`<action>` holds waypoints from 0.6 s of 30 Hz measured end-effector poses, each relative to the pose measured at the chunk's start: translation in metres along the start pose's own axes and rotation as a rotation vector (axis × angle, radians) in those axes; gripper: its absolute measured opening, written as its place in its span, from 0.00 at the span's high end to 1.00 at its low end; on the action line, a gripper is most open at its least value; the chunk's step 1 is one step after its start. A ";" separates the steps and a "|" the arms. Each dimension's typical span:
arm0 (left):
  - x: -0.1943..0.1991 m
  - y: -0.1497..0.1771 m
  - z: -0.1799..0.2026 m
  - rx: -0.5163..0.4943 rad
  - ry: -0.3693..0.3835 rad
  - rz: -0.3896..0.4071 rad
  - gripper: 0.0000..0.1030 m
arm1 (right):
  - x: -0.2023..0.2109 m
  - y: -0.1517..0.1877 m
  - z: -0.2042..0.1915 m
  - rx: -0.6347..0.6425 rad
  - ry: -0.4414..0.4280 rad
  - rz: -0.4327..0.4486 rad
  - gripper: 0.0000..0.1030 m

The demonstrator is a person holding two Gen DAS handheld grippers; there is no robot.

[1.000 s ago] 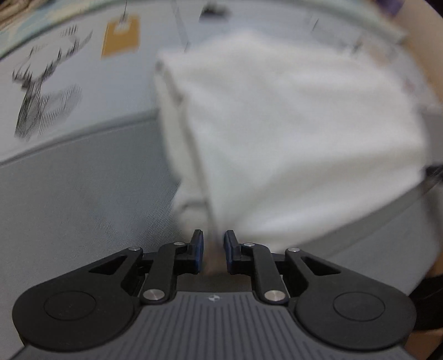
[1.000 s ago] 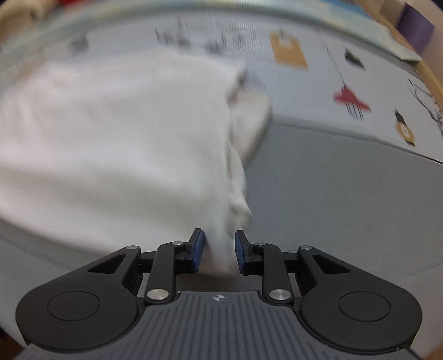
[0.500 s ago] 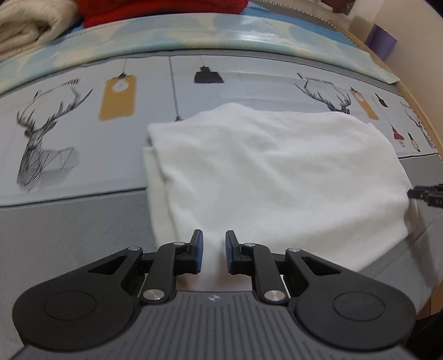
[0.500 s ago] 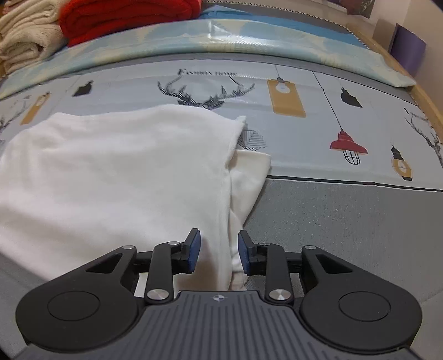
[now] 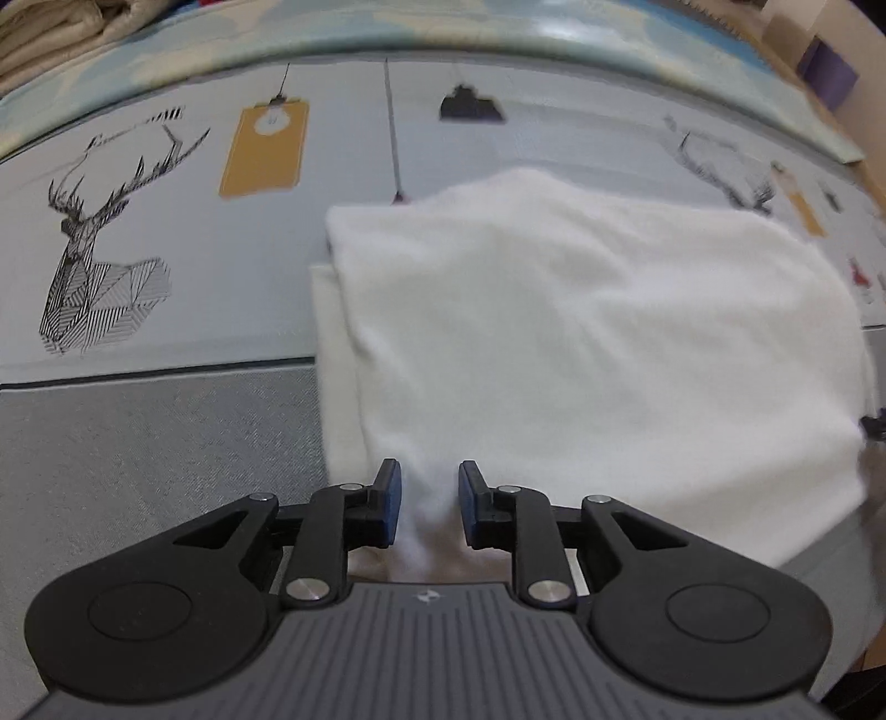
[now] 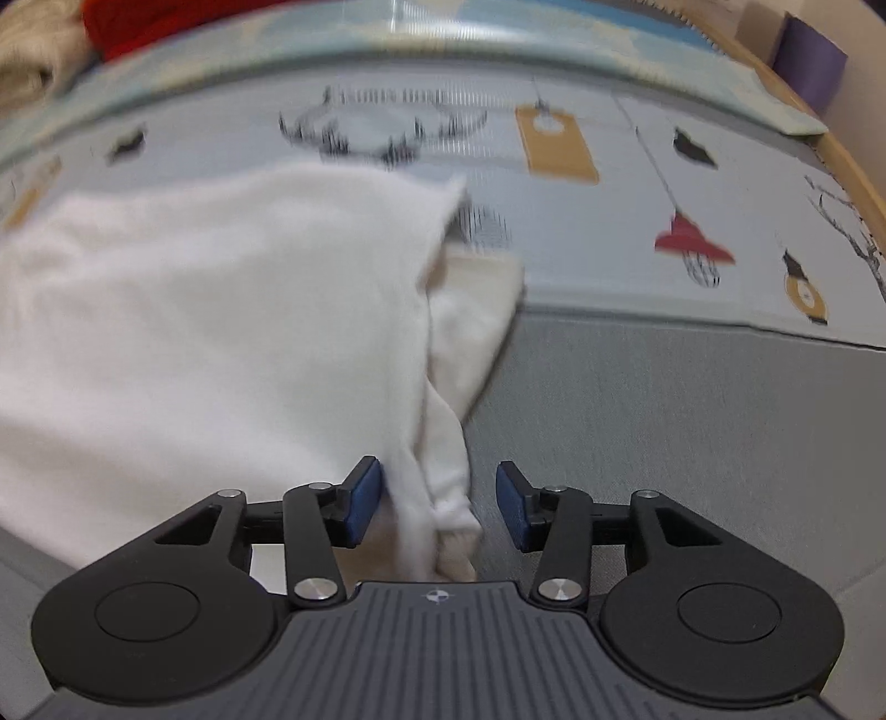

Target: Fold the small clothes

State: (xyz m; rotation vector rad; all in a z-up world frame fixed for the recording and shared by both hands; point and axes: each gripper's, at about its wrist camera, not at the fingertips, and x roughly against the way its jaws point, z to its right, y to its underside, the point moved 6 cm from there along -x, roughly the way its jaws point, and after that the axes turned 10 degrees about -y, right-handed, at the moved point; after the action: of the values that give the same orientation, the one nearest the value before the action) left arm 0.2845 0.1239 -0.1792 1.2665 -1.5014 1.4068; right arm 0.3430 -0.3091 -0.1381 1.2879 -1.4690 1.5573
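Observation:
A white garment lies folded over on the printed grey cloth; it also shows in the right wrist view. My left gripper sits at its near left corner, jaws slightly apart, with cloth lying between the pads. My right gripper is at the near right corner, jaws wide apart, with the garment's edge lying loose between them. A tucked sleeve shows under the top layer on the right.
The cloth carries deer, lamp and tag prints. Folded beige fabric and a red item lie at the far edge. A purple box stands at the far right by the wooden edge.
Both grippers brought the garment's edge down onto the cloth and opened. The right jaws have spread wider; the left jaws have opened a little. Both have pulled back slightly.

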 end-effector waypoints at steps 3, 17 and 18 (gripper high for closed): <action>0.002 -0.001 0.000 -0.016 -0.037 0.000 0.72 | 0.003 -0.003 -0.001 -0.012 0.010 0.017 0.52; 0.079 0.007 -0.015 -0.031 -0.009 0.260 0.61 | 0.095 -0.040 -0.085 0.082 -0.042 0.374 0.52; 0.091 0.009 -0.017 -0.036 -0.001 0.288 0.58 | 0.102 -0.041 -0.094 0.090 -0.058 0.395 0.52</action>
State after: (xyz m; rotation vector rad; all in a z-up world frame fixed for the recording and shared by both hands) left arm 0.2491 0.1232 -0.0932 1.0600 -1.7545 1.5513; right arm 0.3268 -0.2281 -0.0197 1.1470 -1.7894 1.8666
